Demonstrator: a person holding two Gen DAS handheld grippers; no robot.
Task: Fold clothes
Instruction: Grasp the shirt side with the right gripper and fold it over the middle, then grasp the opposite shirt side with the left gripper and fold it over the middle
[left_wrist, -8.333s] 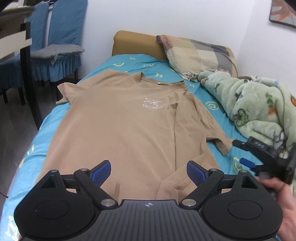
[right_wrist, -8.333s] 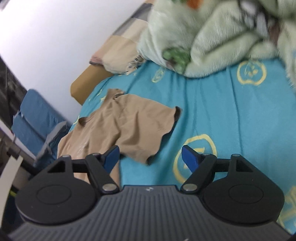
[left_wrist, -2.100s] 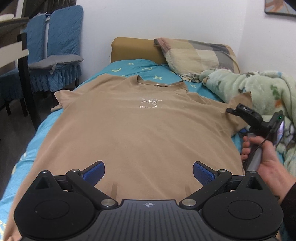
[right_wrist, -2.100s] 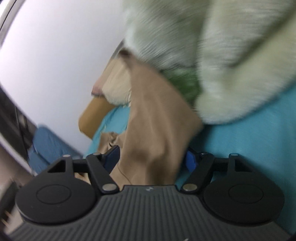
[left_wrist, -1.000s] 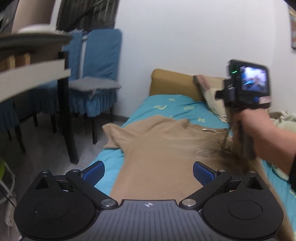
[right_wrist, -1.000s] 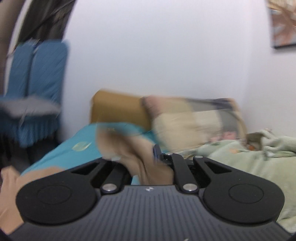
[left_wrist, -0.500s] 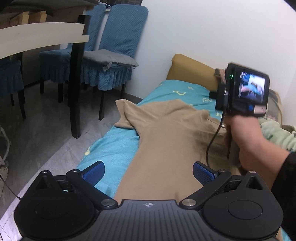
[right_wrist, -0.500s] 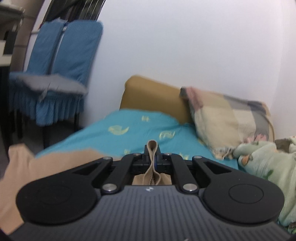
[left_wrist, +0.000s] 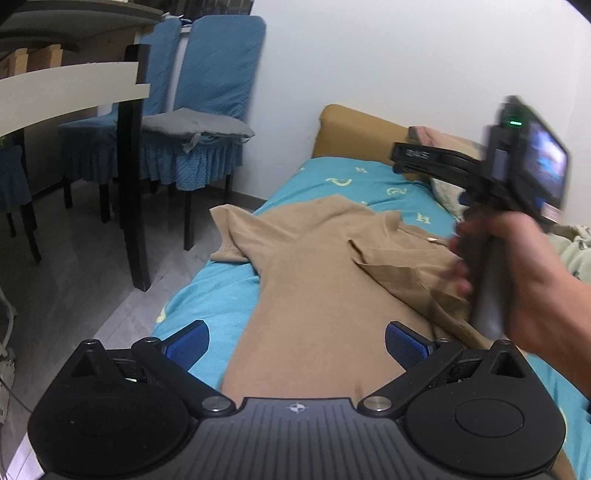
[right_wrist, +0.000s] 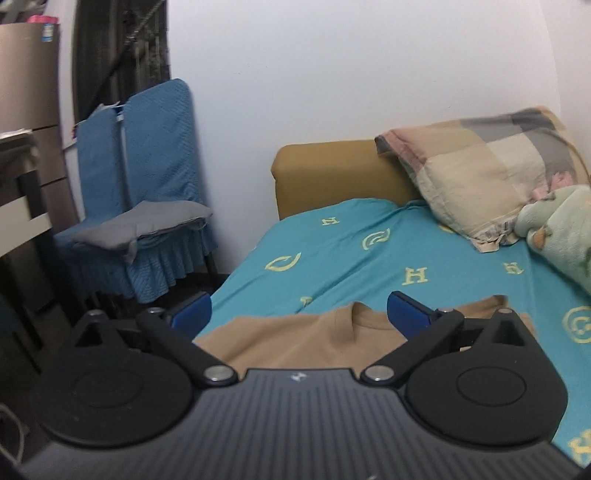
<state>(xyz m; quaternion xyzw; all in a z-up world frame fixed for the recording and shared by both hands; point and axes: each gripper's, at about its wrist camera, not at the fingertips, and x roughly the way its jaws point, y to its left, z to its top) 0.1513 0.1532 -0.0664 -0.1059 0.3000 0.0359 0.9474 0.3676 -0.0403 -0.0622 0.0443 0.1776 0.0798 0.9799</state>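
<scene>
A tan T-shirt lies on the teal bed sheet. Its right sleeve is folded inward over the chest; its left sleeve hangs near the bed's left edge. My left gripper is open and empty above the shirt's lower body. My right gripper is open and empty, held above the shirt's collar. In the left wrist view the right gripper is held by a hand over the folded sleeve.
Blue-covered chairs and a dark table leg stand left of the bed. A tan headboard, a patchwork pillow and a green blanket lie at the head and right side.
My right gripper has opened and let go of the right sleeve, which now lies folded on the chest. The right gripper has lifted off the shirt. The left gripper stays open.
</scene>
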